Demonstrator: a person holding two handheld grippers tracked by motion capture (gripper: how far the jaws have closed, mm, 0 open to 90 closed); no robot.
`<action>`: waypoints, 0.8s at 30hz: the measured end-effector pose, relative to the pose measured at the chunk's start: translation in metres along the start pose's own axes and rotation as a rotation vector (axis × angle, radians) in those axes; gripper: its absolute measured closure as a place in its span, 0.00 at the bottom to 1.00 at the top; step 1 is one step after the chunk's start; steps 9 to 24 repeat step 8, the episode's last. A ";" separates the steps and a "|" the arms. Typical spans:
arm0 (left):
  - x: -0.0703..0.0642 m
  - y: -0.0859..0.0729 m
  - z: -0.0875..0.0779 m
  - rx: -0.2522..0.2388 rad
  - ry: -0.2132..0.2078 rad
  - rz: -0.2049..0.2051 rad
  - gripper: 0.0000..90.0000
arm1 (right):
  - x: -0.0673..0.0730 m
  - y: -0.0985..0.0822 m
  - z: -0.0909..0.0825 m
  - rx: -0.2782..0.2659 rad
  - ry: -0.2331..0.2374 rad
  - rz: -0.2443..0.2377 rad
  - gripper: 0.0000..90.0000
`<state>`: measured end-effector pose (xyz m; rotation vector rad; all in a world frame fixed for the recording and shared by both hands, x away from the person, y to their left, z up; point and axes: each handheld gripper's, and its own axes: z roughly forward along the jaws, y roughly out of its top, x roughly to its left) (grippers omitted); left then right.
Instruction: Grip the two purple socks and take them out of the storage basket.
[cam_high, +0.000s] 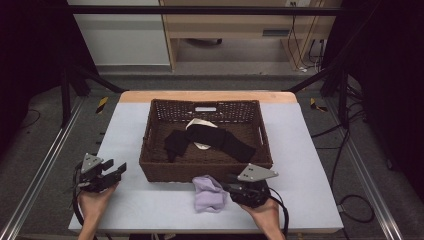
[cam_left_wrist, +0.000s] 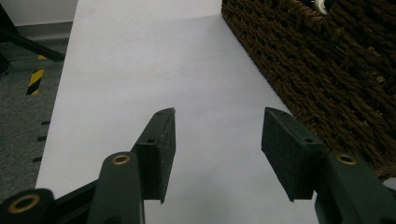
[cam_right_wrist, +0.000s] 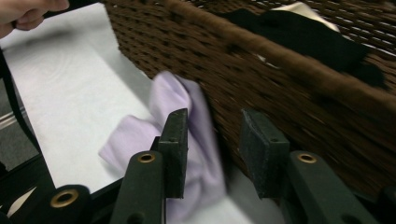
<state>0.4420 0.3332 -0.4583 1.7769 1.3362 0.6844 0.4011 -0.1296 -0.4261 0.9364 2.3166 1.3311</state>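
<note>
White tabletop (cam_high: 150, 200) — lilac cloth (cam_high: 209, 194) against basket (cam_high: 165, 170); right gripper (cam_right_wrist: 212, 140) half-open, gripping nothing.

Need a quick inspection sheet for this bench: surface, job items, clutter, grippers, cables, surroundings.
Surface: white table top, wooden strip along the far edge.
Job's things: lilac cloth crumpled on the table against the front wall of the brown wicker basket; a black garment lies inside the basket over something white.
Clutter: nothing seen.
Grippers: left hand-held gripper open, nothing between its jaws, beside the basket; right hand-held gripper open, with the lilac cloth between its jaws.
Cables: black leads on the floor to the right, more by the back wall.
Surroundings: dark frame rails, grey floor, wooden furniture behind.
</note>
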 end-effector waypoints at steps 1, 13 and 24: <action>0.000 0.000 0.000 0.001 0.001 0.002 0.49 | -0.004 -0.004 -0.005 -0.004 -0.008 0.014 0.65; 0.000 0.000 0.000 0.003 0.002 -0.002 0.49 | -0.023 -0.034 -0.029 -0.017 -0.096 0.087 0.54; 0.000 0.000 0.000 0.003 0.002 -0.002 0.49 | -0.023 -0.034 -0.029 -0.017 -0.096 0.087 0.54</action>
